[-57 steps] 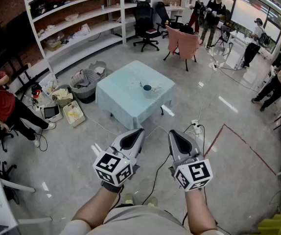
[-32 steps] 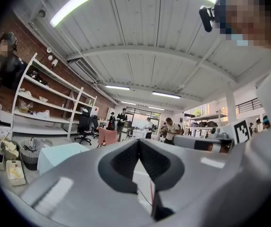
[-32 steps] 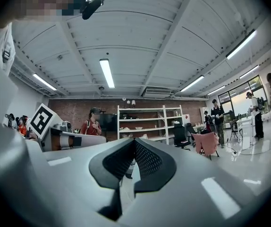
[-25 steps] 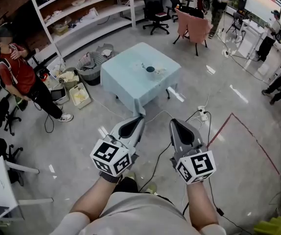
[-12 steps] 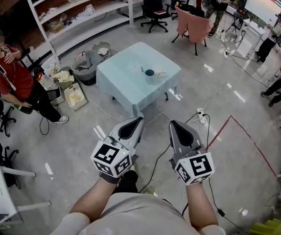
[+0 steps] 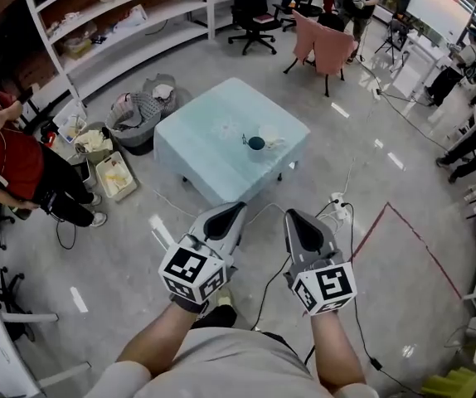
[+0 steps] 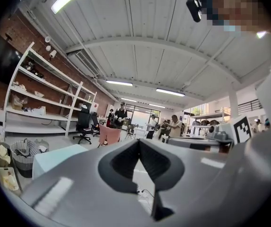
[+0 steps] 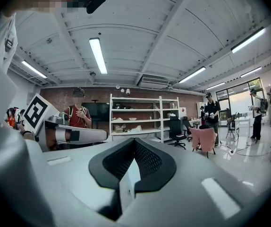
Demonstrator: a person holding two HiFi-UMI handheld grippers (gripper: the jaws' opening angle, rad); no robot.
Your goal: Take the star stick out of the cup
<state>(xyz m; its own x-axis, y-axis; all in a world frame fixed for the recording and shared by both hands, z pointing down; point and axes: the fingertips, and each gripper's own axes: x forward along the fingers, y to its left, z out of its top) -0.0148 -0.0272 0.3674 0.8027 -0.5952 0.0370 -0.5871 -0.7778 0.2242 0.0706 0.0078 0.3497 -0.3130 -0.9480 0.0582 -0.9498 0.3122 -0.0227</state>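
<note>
I hold both grippers low over the bare floor, well short of the table (image 6: 198, 154), which stands ahead of them under a pale blue cloth. My left gripper (image 6: 236, 208) has its jaws pressed together at the tips with nothing between them; in the left gripper view only floor shows through the dark hollow behind the tips. My right gripper (image 6: 292, 215) is the same, closed and empty. They sit side by side, apart, both pointing toward the table. The dark cup (image 6: 256, 143) stands upright on the table, toward its right corner, and the star stick (image 6: 244, 138) pokes out of it leaning left, too small for me to make out the star. A white crumpled thing (image 6: 272, 141) lies just beside the cup. A basket (image 6: 134, 113) sits on the floor near the table's left side, and a pink chair (image 6: 325, 50) stands beyond the table
</note>
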